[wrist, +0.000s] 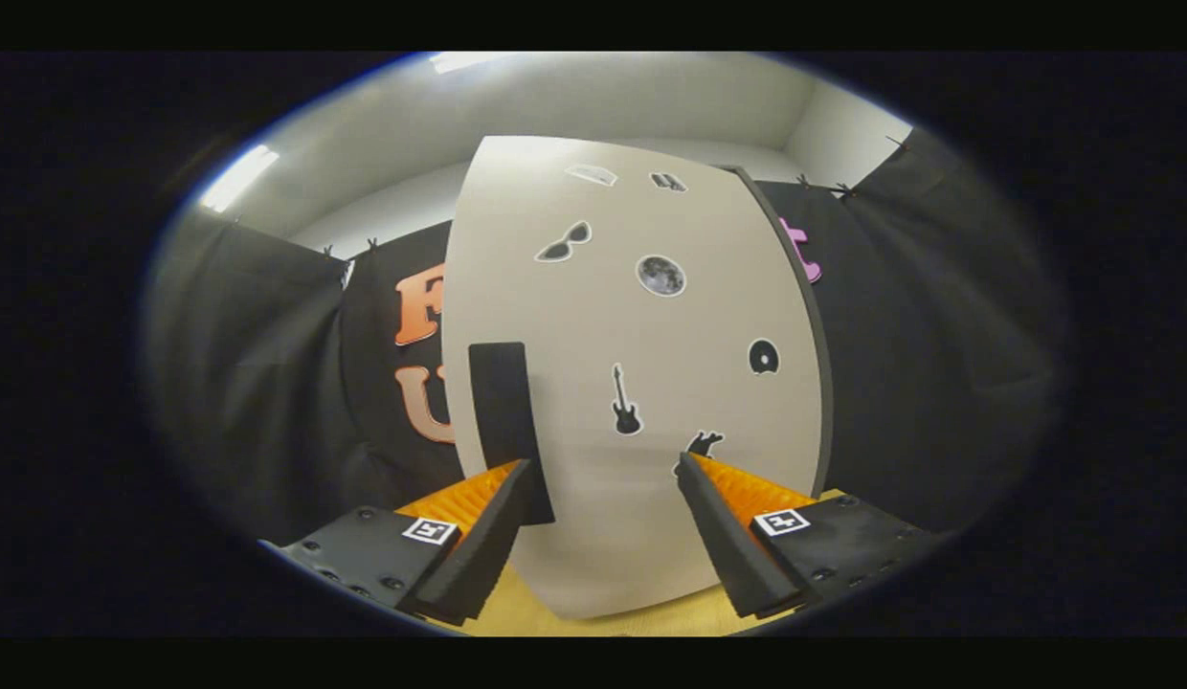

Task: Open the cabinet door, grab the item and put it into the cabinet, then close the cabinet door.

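Black cloth walls (900, 316), white ceiling (574, 96), ceiling lights (237, 177), yellow tabletop (593, 624)

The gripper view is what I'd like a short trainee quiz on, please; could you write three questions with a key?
1. True or false: the hand-held gripper is shut on the black handle.
2. Which sticker sits highest on the cabinet door: A guitar, B moon, C sunglasses?
3. Fill in: the cabinet stands on a ___ surface.

Key
1. False: the fingers are spread, the handle just beyond the left fingertip.
2. C.
3. Yellow.
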Available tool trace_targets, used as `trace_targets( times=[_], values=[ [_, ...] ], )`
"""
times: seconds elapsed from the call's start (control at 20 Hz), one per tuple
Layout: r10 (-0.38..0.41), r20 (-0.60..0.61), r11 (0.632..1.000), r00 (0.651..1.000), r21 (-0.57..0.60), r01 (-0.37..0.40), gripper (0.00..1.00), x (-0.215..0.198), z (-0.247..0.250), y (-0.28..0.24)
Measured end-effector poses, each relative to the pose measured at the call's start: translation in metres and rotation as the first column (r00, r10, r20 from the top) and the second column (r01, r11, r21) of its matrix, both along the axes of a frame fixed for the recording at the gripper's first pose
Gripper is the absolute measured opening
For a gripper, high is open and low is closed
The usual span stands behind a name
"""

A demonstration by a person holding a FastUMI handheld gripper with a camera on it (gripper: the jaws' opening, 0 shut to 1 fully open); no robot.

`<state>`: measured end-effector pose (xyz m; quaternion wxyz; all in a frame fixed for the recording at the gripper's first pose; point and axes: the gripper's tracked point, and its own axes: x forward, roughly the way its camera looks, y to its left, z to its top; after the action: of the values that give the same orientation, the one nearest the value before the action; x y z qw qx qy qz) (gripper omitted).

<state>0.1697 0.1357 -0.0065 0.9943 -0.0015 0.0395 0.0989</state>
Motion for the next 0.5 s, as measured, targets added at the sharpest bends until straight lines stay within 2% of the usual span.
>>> trace_targets(
  times=[0.5],
  values=[
    [-0.041, -0.036, 0.997, 0.998, -0.064, 0.039, 0.97, 0.037, -0.004, 0.018]
  ],
)
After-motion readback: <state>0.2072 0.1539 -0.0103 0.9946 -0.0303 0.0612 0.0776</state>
